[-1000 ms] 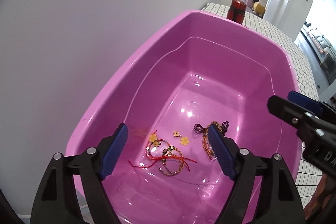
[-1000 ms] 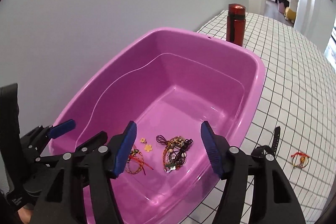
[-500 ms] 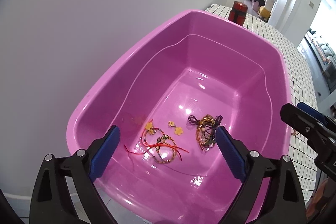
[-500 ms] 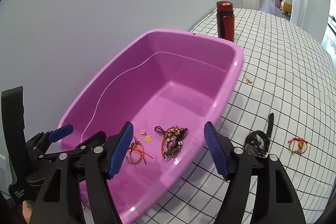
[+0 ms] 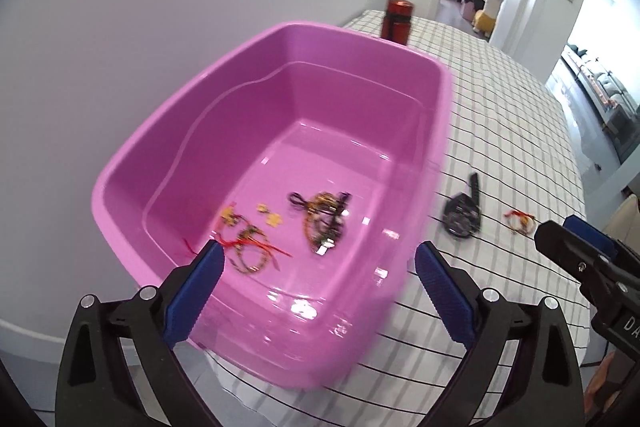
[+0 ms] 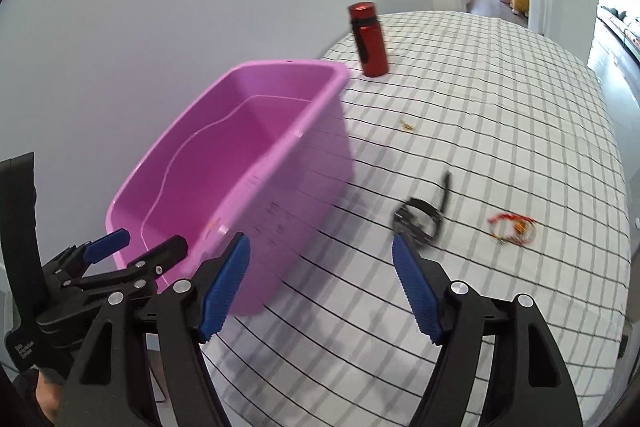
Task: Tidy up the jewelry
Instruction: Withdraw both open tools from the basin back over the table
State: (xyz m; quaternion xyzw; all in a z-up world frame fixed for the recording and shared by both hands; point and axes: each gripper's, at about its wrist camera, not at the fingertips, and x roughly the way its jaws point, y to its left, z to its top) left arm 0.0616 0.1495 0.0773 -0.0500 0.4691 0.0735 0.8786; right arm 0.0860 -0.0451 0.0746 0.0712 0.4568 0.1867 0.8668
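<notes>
A pink plastic tub (image 5: 400, 51) (image 6: 280, 155) stands on the checked tablecloth by the wall. Inside it lie a red-cord bracelet (image 5: 248, 247), small gold charms (image 5: 272, 217) and a dark beaded bracelet tangle (image 5: 324, 223). On the cloth right of the tub lie a black watch (image 5: 462, 213) (image 6: 420, 221), a red and gold bracelet (image 5: 520, 221) (image 6: 512, 225) and a small gold piece (image 6: 407, 125). My left gripper (image 5: 316, 285) is open and empty, above the tub's near end. My right gripper (image 6: 320, 285) is open and empty, near the watch.
A red bottle (image 5: 396, 21) (image 6: 368, 39) stands on the table behind the tub. The checked tablecloth (image 6: 500, 107) stretches to the right. A doorway to another room shows at the back right.
Both grippers have pulled back and swung right, away from the tub's inside. The watch and red bracelet on the cloth have come into the left wrist view. Both grippers stay open.
</notes>
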